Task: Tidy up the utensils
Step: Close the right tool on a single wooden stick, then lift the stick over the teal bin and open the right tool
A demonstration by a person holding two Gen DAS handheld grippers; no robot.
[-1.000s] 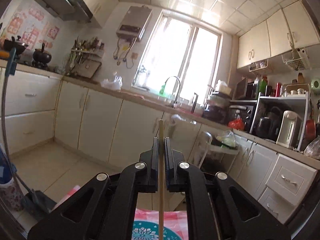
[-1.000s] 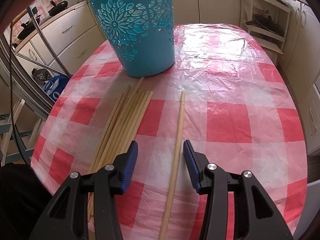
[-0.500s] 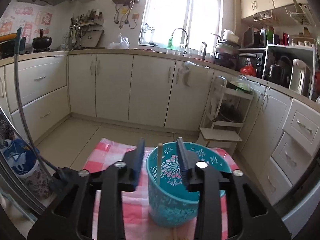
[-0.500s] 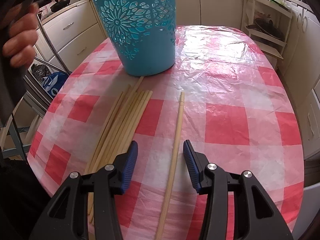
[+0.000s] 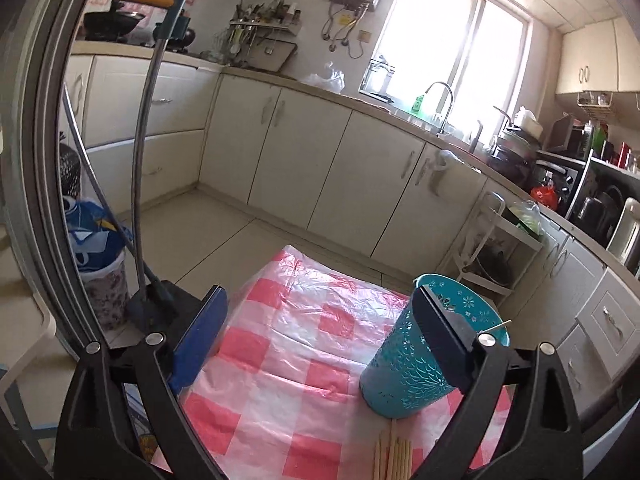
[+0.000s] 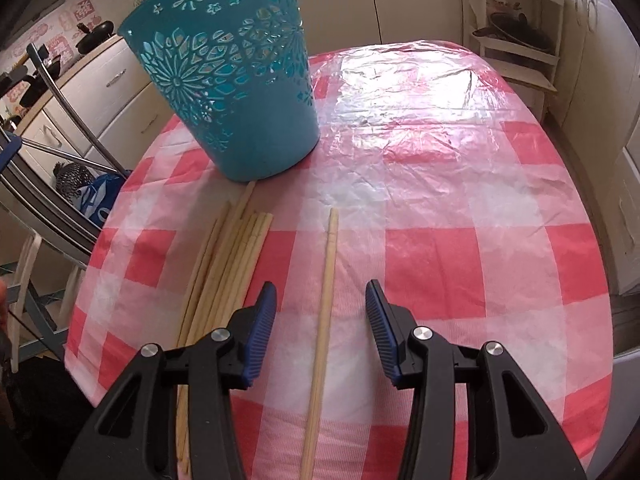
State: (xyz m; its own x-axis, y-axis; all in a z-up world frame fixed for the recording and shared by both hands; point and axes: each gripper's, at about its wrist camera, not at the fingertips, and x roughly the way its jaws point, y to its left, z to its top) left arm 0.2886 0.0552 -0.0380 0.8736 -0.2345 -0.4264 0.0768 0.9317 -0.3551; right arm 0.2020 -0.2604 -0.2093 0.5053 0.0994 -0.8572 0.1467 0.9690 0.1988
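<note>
A teal cut-out basket (image 5: pixel 404 364) (image 6: pixel 232 92) stands on the red-checked table (image 5: pixel 304 340) (image 6: pixel 460 240). One chopstick's tip (image 5: pixel 506 323) pokes over its rim. My left gripper (image 5: pixel 320 304) hovers left of the basket, its jaws opening wide with nothing between them. A bundle of several wooden chopsticks (image 6: pixel 228 264) (image 5: pixel 394 456) lies in front of the basket. A single chopstick (image 6: pixel 330 248) lies apart to the right of the bundle. My right gripper (image 6: pixel 320 296) hangs open over this chopstick, a pad on either side, neither touching it.
A metal chair frame (image 5: pixel 144 160) and a bin with a blue bag (image 5: pixel 92 236) stand left of the table. A white shelf trolley (image 6: pixel 516 32) stands beyond the far edge, and kitchen cabinets (image 5: pixel 320 168) line the walls. The table's right edge (image 6: pixel 600 320) is near.
My left gripper came down over the basket with a chopstick, opened and let it drop in, then swung left with wide jaws. The right gripper stayed put.
</note>
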